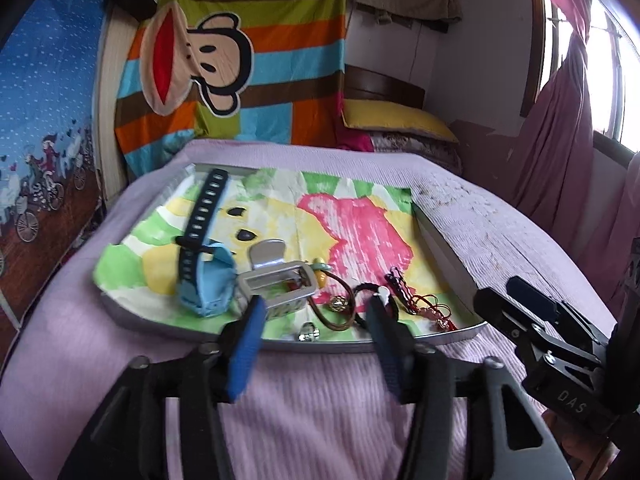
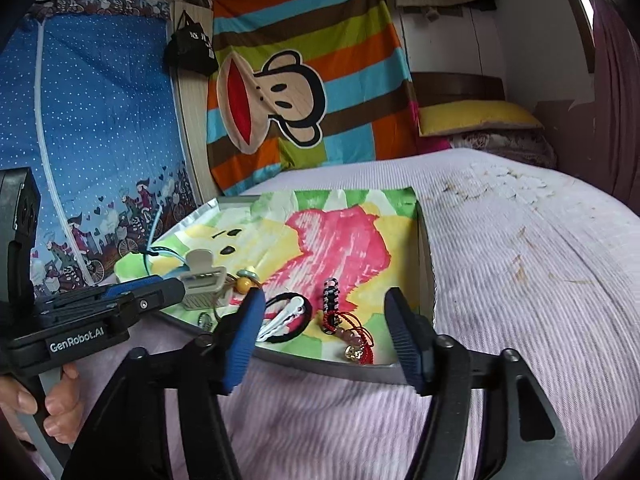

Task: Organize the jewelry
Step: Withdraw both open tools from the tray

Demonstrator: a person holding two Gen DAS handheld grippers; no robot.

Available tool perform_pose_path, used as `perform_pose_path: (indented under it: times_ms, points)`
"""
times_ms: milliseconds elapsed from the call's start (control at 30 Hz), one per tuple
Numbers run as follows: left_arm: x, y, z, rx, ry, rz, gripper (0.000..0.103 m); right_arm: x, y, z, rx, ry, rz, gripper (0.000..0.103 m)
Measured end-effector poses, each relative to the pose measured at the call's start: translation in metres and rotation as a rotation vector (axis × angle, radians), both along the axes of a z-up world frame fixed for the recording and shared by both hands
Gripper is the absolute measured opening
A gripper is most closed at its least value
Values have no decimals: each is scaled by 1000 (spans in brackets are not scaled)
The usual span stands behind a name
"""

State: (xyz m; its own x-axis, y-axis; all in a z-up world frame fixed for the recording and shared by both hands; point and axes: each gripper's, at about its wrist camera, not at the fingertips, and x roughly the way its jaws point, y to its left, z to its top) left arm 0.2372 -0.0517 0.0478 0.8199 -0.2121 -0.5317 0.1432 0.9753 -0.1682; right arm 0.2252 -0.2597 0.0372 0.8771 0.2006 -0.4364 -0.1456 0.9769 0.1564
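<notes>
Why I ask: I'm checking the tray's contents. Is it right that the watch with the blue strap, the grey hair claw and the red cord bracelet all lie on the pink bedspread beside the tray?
Not quite. The watch, hair claw and red cord bracelet lie inside the tray, on its colourful paper lining, not on the bedspread. The left wrist view shows it.

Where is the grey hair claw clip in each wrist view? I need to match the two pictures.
Left wrist view: the grey plastic hair claw clip sits low centre in the metal tray, beside the blue watch.
Right wrist view: the clip is left of centre, just past the left tongs.
Shared landmark: the black hair tie with a white snap clip, to the clip's right in both.
</notes>
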Motion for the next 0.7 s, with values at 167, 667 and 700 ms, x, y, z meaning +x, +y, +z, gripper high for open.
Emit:
perform_pose_path:
  times_ms: [167, 667, 700]
  points:
    - [-16, 14, 4, 7, -30, 33, 67, -15, 1, 6, 5, -19, -9, 72]
    - [-72, 50, 6, -12, -122, 115, 103, -62, 14, 17, 22, -75, 12, 101]
    - [-77, 50, 6, -5, -127, 117, 103, -66, 15, 18, 25, -80, 14, 101]
